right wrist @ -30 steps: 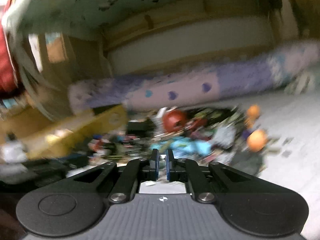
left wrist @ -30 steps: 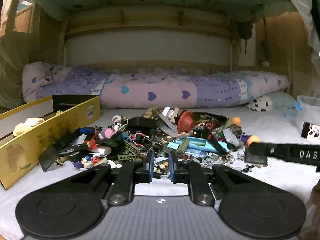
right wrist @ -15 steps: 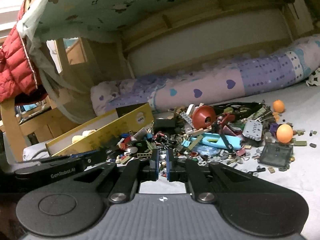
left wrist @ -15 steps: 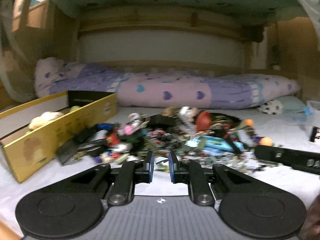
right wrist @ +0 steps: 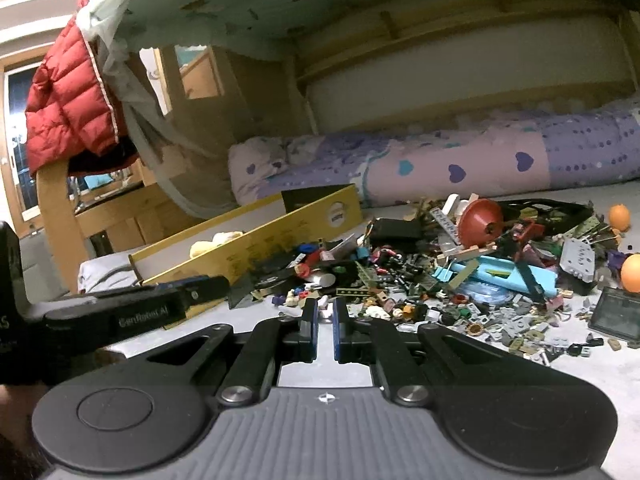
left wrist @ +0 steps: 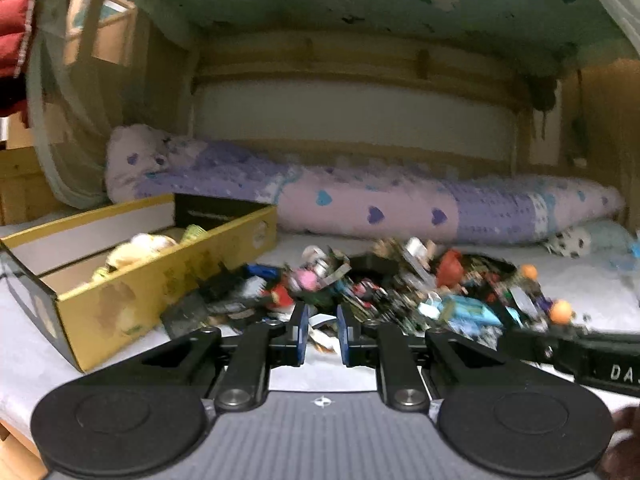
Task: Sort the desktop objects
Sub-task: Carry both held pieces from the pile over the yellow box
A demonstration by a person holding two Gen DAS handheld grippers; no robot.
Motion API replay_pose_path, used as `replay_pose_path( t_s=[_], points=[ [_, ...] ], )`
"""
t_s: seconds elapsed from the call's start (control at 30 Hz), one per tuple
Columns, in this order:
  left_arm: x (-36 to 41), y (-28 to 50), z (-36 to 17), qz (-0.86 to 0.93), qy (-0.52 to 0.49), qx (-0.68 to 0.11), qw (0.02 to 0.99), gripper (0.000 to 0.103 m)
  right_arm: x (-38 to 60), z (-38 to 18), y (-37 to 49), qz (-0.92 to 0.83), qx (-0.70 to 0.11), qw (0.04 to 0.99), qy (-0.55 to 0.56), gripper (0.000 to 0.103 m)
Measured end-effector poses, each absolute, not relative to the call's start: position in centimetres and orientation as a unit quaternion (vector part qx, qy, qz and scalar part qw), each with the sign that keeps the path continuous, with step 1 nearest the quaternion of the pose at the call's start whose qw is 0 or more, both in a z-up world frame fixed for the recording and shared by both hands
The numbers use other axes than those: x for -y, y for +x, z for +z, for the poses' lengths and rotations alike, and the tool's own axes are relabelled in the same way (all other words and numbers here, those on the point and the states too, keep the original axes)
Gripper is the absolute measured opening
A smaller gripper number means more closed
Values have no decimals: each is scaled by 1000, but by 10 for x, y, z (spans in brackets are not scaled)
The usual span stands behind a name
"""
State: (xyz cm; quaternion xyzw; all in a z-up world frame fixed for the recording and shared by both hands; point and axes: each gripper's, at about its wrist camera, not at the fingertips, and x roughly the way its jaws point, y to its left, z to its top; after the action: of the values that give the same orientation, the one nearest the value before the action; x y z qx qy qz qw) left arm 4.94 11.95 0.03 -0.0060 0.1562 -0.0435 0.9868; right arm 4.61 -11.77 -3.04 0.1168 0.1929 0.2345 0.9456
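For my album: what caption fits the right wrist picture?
Empty right gripper facing a toy pile beside a yellow box.

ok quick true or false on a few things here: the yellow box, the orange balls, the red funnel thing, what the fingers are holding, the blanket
1. The yellow box stands left of the toy pile. True.
2. The yellow box is empty. False: pale soft toys lie inside it.
3. Two orange balls sit at the pile's right edge. True.
4. The red funnel-shaped piece is held in the right gripper. False: it rests on the pile, and nothing sits between those fingers.
5. The rolled blanket behind the pile has heart prints. True.
6. The left gripper grips a blue brick. False: its fingers are nearly closed with nothing between them.
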Motion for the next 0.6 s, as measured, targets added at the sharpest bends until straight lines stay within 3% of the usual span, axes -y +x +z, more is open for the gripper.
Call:
replay_pose_path(
  t_s=[0.6],
  points=[
    [-201, 55, 43, 84, -4, -73, 994, 16, 68, -18, 68, 280, -149, 940, 125, 10]
  ],
)
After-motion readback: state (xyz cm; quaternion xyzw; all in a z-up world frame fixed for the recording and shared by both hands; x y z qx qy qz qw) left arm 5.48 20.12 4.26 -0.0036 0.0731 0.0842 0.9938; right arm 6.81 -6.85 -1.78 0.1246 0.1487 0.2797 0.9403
